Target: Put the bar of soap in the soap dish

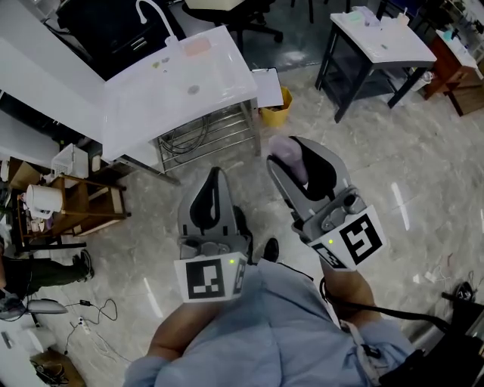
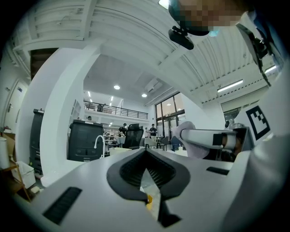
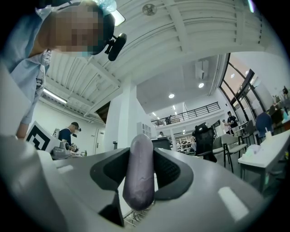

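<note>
The right gripper (image 3: 140, 156) pinches the soap (image 3: 137, 181) lengthwise along its jaws, well apart from the pink dish (image 1: 198, 47) ahead-left on the sink top (image 1: 219, 83), nearer the left gripper (image 2: 146, 154), pressed together on nothing

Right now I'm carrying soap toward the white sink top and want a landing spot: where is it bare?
The sink top is bare along its near edge, from the left corner to the drain, and on the right strip beside the pink dish. The back is crowded: faucet, dish and small bits sit close together.
</note>
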